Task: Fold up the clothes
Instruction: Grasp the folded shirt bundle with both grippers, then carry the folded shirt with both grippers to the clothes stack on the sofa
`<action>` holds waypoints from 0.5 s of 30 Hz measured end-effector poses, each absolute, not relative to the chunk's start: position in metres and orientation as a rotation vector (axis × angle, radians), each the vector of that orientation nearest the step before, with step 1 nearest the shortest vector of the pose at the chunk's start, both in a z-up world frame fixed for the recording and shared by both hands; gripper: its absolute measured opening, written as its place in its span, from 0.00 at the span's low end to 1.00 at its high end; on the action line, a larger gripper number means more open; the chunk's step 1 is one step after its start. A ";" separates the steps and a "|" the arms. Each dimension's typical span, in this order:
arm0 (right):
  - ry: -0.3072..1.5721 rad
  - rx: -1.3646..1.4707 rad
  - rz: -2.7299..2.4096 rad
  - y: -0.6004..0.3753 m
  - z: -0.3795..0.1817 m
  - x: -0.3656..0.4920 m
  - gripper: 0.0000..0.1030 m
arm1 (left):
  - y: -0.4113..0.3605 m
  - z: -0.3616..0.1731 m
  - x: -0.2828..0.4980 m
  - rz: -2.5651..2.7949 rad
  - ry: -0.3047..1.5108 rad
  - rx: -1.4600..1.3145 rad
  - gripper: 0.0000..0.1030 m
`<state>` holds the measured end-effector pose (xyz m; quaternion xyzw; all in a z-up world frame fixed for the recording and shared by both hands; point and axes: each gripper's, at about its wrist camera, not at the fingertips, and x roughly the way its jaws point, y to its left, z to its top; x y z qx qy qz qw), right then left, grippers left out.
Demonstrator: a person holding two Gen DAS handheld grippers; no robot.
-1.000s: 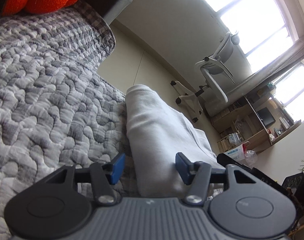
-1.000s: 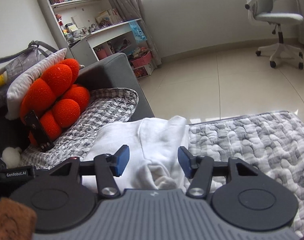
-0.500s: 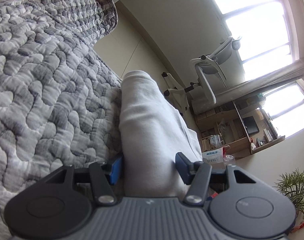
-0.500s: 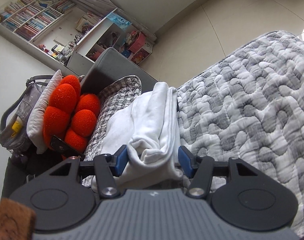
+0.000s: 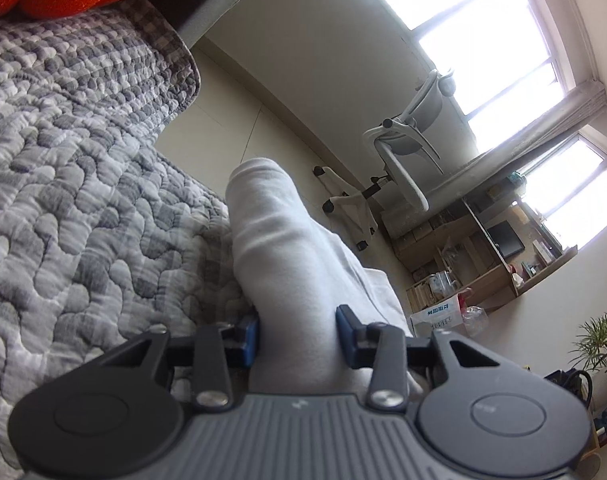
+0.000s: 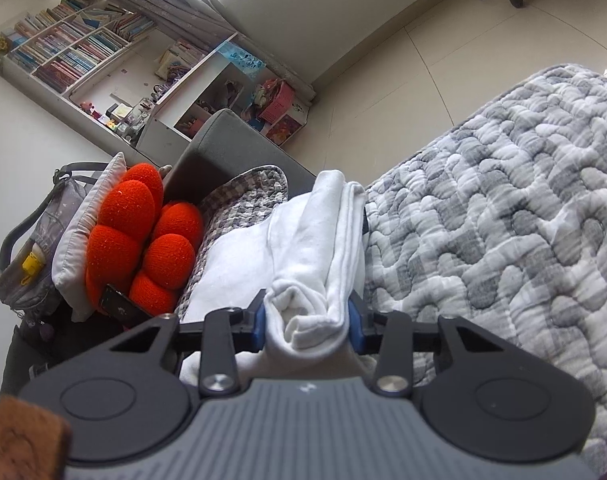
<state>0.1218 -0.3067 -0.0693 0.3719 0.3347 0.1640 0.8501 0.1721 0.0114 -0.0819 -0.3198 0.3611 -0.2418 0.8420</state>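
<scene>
A folded white garment [image 5: 279, 240] lies on the grey quilted cover [image 5: 63, 200] of a bed. In the left wrist view my left gripper [image 5: 297, 334] is shut on one thick folded edge of it, blue pads pressing both sides. In the right wrist view the white garment [image 6: 311, 248] shows several stacked layers, and my right gripper [image 6: 307, 326] is shut on its near bundled end. The garment stretches away from both grippers along the quilt [image 6: 503, 220].
An orange knitted cushion [image 6: 139, 240] and a grey bag [image 6: 27, 256] sit at the sofa end, beside a grey armrest [image 6: 223, 140]. A white office chair [image 5: 403, 160] stands on the tiled floor. Bookshelves [image 6: 75, 52] line the far wall.
Both grippers have closed from open onto the folded white garment. Both views have tilted as the grippers moved in around the cloth.
</scene>
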 end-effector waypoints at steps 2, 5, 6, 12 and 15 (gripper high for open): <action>0.705 0.781 0.362 -0.302 -0.064 0.115 0.40 | 0.017 -0.076 0.168 -0.513 0.758 -0.669 0.37; 0.712 0.775 0.383 -0.292 -0.056 0.103 0.40 | 0.031 -0.067 0.154 -0.514 0.765 -0.669 0.37; 0.718 0.775 0.390 -0.288 -0.054 0.098 0.40 | 0.035 -0.064 0.148 -0.514 0.767 -0.667 0.37; 0.769 0.762 0.428 -0.266 -0.045 0.062 0.39 | 0.059 -0.055 0.100 -0.500 0.805 -0.650 0.37; 0.802 0.757 0.431 -0.258 -0.043 0.044 0.40 | 0.065 -0.059 0.081 -0.502 0.843 -0.634 0.37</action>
